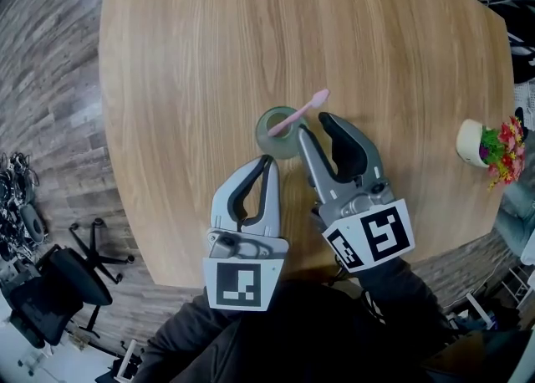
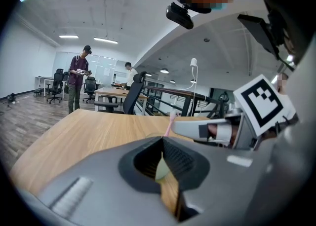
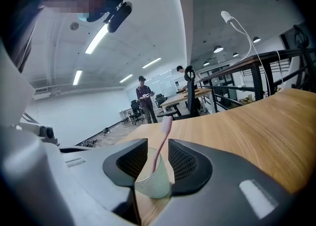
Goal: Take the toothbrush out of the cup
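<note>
A pale green translucent cup [image 1: 278, 132] stands on the round wooden table [image 1: 201, 47], with a pink toothbrush [image 1: 301, 111] leaning out of it toward the upper right. My right gripper [image 1: 316, 125] is open just right of the cup, its left finger beside the cup's wall and the brush head just past its tips. In the right gripper view the cup [image 3: 154, 179] and toothbrush [image 3: 162, 138] show between the pads without touching them. My left gripper [image 1: 267, 159] is shut and empty, its tip just short of the cup's near side. Through its jaws a sliver of the cup [image 2: 162, 169] shows.
A white pot of red and yellow flowers [image 1: 483, 145] stands near the table's right edge. The table's near edge runs just under both grippers. An office chair [image 1: 75, 277] and cables lie on the floor at left. Two people [image 2: 79, 77] stand far off among desks.
</note>
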`<action>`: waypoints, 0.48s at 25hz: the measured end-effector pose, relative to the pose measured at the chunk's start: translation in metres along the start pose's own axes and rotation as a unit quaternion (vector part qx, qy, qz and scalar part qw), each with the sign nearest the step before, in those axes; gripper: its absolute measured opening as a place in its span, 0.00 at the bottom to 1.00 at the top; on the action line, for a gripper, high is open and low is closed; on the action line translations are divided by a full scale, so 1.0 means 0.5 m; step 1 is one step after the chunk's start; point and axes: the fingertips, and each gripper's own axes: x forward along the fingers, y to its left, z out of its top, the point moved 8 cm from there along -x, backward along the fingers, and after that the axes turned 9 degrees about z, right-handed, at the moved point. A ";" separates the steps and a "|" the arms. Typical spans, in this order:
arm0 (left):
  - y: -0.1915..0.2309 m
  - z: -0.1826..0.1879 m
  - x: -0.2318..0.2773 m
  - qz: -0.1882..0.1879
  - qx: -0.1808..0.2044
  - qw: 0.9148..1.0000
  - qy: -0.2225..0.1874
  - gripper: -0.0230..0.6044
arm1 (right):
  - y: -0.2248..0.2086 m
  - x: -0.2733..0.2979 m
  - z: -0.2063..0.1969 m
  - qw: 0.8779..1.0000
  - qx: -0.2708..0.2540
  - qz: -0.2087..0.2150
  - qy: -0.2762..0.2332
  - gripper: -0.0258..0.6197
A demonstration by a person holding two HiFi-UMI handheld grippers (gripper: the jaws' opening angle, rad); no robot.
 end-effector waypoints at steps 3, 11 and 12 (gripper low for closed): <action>0.005 -0.008 0.003 0.000 -0.003 1.000 0.006 0.05 | -0.004 0.009 -0.001 1.000 0.002 0.001 -0.002 0.25; 0.017 -0.022 0.025 0.008 -0.019 1.000 0.014 0.05 | -0.021 0.037 -0.011 1.000 0.006 0.003 0.001 0.25; 0.019 -0.023 0.025 0.009 -0.019 1.000 0.014 0.05 | -0.022 0.039 -0.012 1.000 0.007 0.003 0.001 0.25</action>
